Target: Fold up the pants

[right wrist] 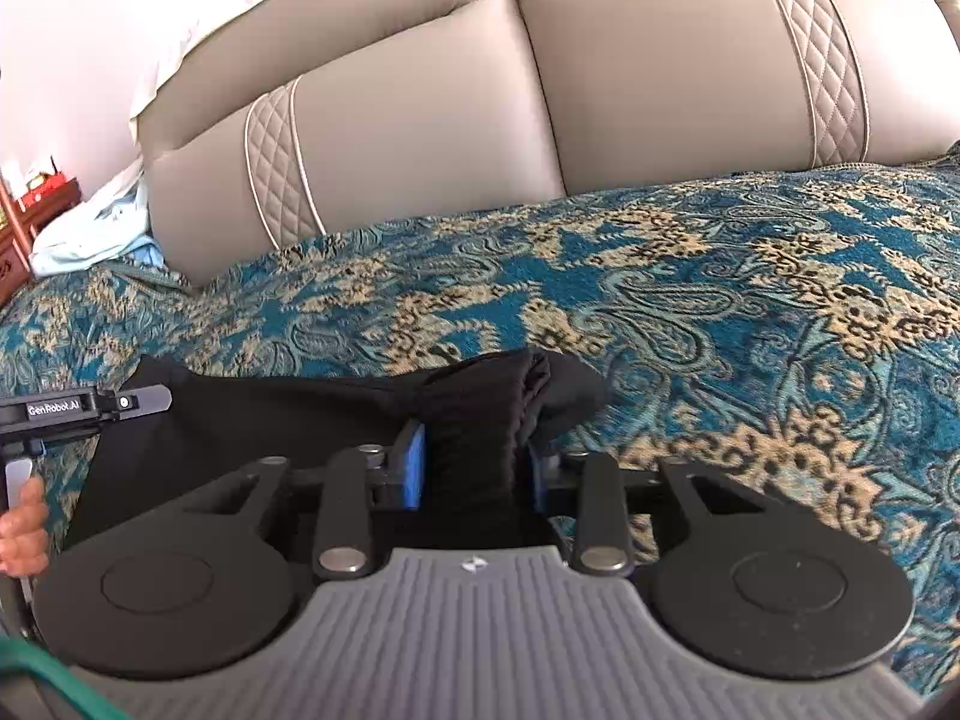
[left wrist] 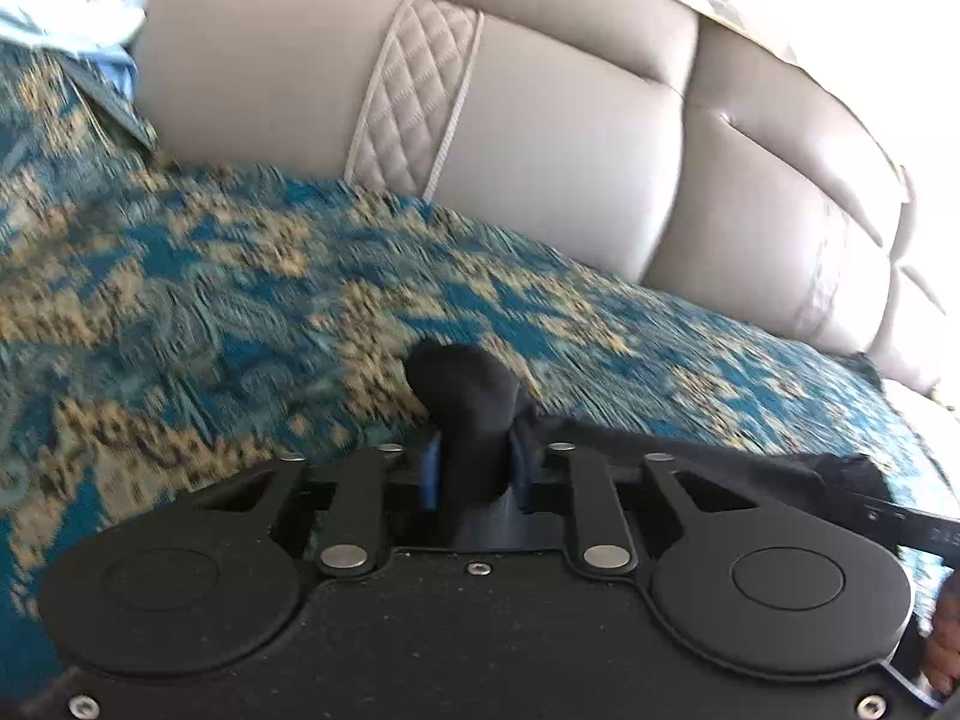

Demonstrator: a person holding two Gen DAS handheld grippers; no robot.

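A: Where are the pants (right wrist: 288, 420)?

B: Black, stretched low over the patterned blue-and-gold bedspread (right wrist: 720, 276), held at two bunched ends. The span between them hangs slack in the right wrist view.

A: And the right gripper (right wrist: 474, 468)?

B: Clamped on a thick ribbed wad of the fabric, which fills the gap between its blue pads (right wrist: 413, 468) and bulges out past the tips.

A: The left gripper (left wrist: 474, 462)?

B: Same story: its jaws are pinched on a rounded knot of the black cloth (left wrist: 462, 396), with more of it trailing off to the right. That view is motion-blurred.

A: Do the two meet?

B: No, they sit apart; the left one's body shows at the left edge of the right view, with a hand (right wrist: 24, 534) below it.

A: Behind all that?

B: A padded beige headboard (right wrist: 600, 90) with quilted strips, and pale blue cloth (right wrist: 96, 234) heaped at its far left corner.
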